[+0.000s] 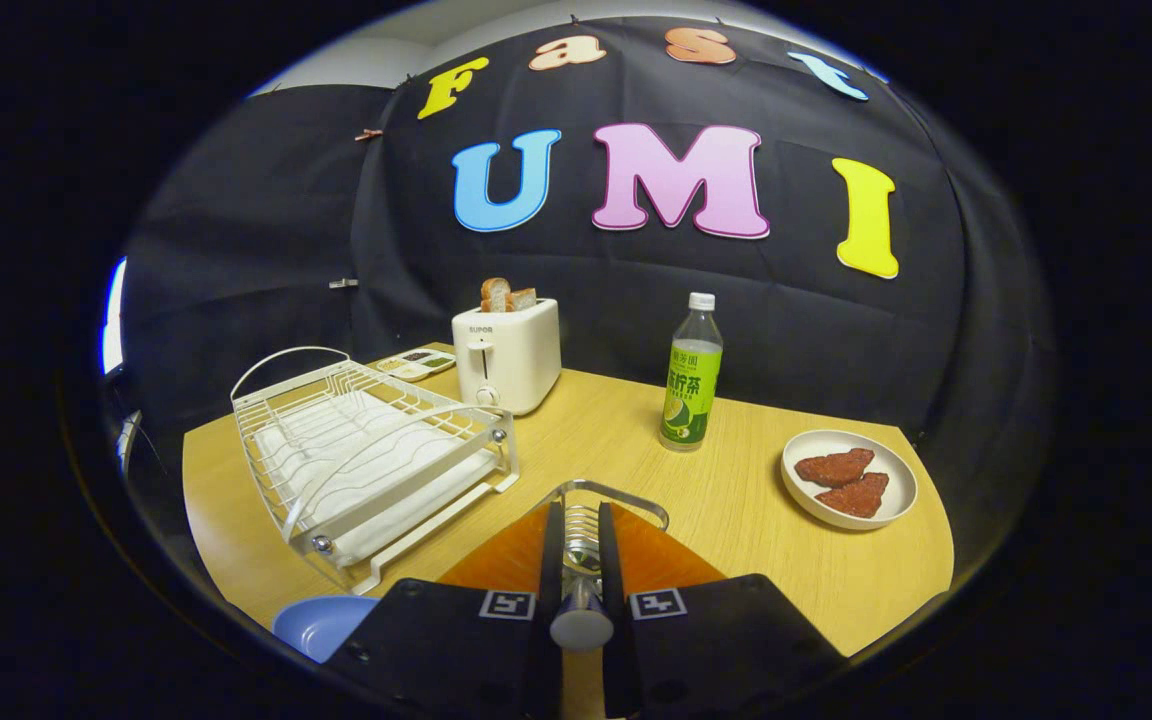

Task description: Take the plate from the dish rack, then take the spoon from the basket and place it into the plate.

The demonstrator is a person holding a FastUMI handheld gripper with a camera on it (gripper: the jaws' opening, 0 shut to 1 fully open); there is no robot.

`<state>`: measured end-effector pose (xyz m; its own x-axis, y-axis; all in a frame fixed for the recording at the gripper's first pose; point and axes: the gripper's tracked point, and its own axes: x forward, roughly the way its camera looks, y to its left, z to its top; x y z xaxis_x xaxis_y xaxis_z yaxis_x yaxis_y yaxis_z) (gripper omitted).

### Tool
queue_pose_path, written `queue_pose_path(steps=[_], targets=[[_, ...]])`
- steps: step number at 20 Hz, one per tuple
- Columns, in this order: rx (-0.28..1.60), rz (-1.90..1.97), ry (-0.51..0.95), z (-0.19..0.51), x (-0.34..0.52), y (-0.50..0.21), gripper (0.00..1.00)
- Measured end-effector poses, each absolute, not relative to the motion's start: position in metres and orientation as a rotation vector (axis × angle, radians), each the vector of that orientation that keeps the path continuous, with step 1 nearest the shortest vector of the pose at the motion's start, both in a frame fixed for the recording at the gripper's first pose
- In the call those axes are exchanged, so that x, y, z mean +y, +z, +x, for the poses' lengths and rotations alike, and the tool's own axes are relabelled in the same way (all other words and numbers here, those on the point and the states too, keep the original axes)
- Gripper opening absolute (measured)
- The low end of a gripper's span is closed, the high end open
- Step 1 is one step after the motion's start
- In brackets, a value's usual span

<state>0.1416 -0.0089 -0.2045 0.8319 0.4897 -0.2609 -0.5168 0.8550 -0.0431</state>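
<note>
The wooden counter carries everything. On it, the white wire dish rack stands empty, so the plate looks already taken out: a blue plate lies on the counter just beside the tool's left side. The tool has its fingers drawn close, pinching the handle of the spoon between them, with a wire basket just ahead. By my reading, the spoon is held and only carrying it to the blue plate is left. The white toaster reads "SUPOR". The green bottle bears Chinese writing, too small to make out.
</note>
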Motion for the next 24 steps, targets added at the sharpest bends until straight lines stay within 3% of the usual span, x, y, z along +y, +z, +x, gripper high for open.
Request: queue_pose_path(steps=[6,10,18,24], targets=[[0.155,-0.086,0.604,0.118,-0.017,-0.121,0.19],[0.178,-0.065,0.711,0.076,-0.008,-0.104,0.19],[0.260,-0.174,0.913,0.002,0.036,-0.156,0.19],[0.325,-0.244,0.958,-0.015,0.057,-0.210,0.20]])
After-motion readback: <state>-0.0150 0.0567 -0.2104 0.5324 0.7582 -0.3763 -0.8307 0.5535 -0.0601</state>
